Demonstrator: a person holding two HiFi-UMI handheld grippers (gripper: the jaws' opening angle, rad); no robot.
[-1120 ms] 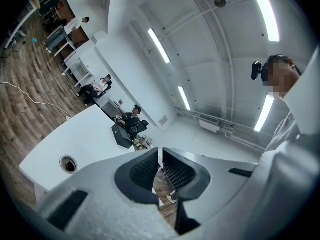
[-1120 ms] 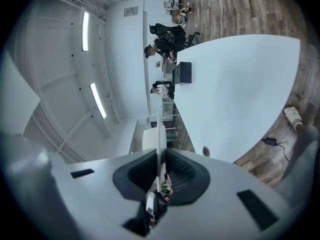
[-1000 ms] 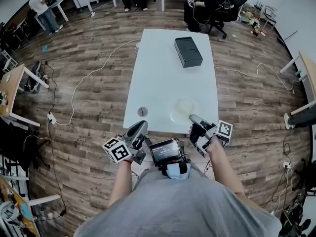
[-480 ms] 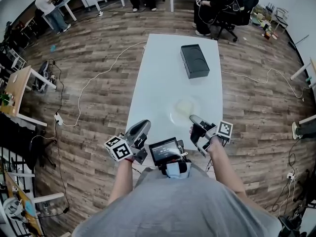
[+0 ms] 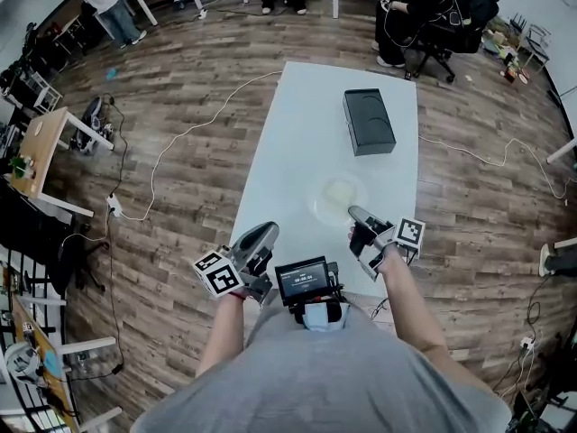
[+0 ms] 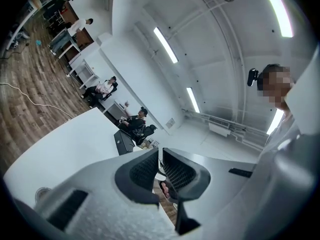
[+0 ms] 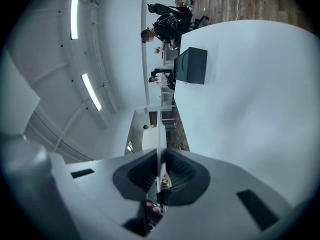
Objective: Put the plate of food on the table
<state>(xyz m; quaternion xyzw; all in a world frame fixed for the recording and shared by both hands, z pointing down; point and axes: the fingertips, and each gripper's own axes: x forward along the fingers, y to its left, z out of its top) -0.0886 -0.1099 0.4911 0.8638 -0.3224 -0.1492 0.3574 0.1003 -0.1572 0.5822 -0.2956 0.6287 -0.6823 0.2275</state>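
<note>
A clear plate [image 5: 338, 200] with pale food on it sits over the near right part of the white table [image 5: 293, 142]. My right gripper [image 5: 355, 216] is shut on the plate's near rim. In the right gripper view the plate [image 7: 160, 132] shows edge-on as a thin white line pinched in my right gripper [image 7: 161, 156]. Whether it rests on the table [image 7: 260, 99] or hovers just above, I cannot tell. My left gripper [image 5: 265, 233] hangs at the table's near left corner, shut with nothing in it; in its own view the left gripper [image 6: 160, 158] points along the table [image 6: 60, 144].
A black box [image 5: 369, 121] lies further along the table, also seen as the black box [image 7: 192, 65] in the right gripper view. People sit on chairs [image 5: 424, 7] beyond the far end. A white cable [image 5: 194, 126] crosses the wooden floor at left, near a wooden desk [image 5: 36, 152].
The head view has shifted, so the table sits further right and up in the picture. Both grippers and the plate keep nearly the same places relative to the table.
</note>
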